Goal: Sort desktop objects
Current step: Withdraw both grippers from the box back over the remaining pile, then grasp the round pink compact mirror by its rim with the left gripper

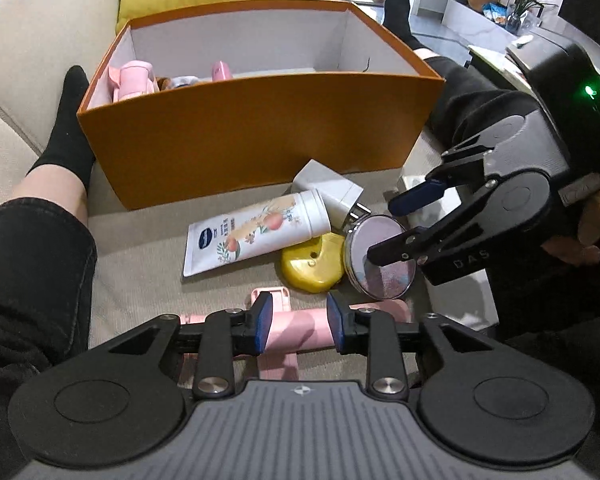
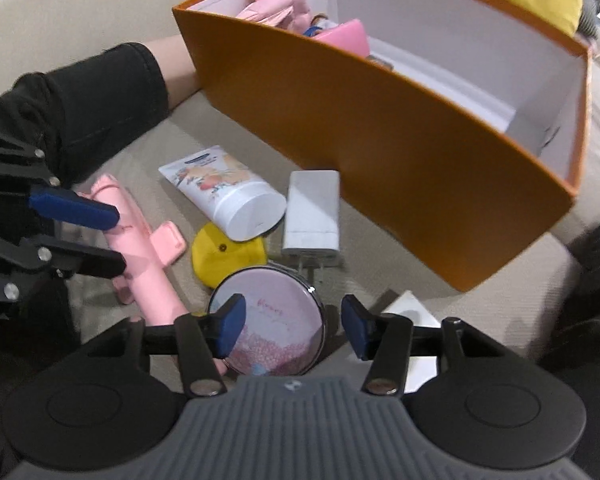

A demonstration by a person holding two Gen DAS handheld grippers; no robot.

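Two grippers are down over the loose things on the beige sofa cushion [image 1: 140,248], between your legs. Furthest left in the left wrist view, your black-socked foot [image 1: 70,128] lies beside the orange box [image 1: 260,136], which stands on the cushion behind the pile and already holds some pink items [image 1: 134,80] at its left end.

Your left gripper [image 1: 300,322] straddles the pink holder [image 1: 300,330] that lies across the cushion at the near edge. Its jaws stand partly apart, one blue pad on either side of the holder's round body; whether they touch it cannot be told from this angle.

Next along, the white tube [image 1: 256,230] with a fruit print lies on its side, its cap end resting over the yellow round case [image 1: 308,270]. Behind the cap, the white charger [image 1: 328,190] lies close to the foot of the box, its prongs toward the round mirror [image 1: 380,258].

The mirror sits just right of the yellow case, touching or overlapping it. Your right gripper [image 2: 294,326] is over this mirror with its jaws wide apart: in the right wrist view one blue pad lies over the mirror's left part and the other stands clear off its right rim, so nothing is clamped. A white card [image 2: 410,308] lies on the cushion just right of the mirror, half hidden under the gripper.
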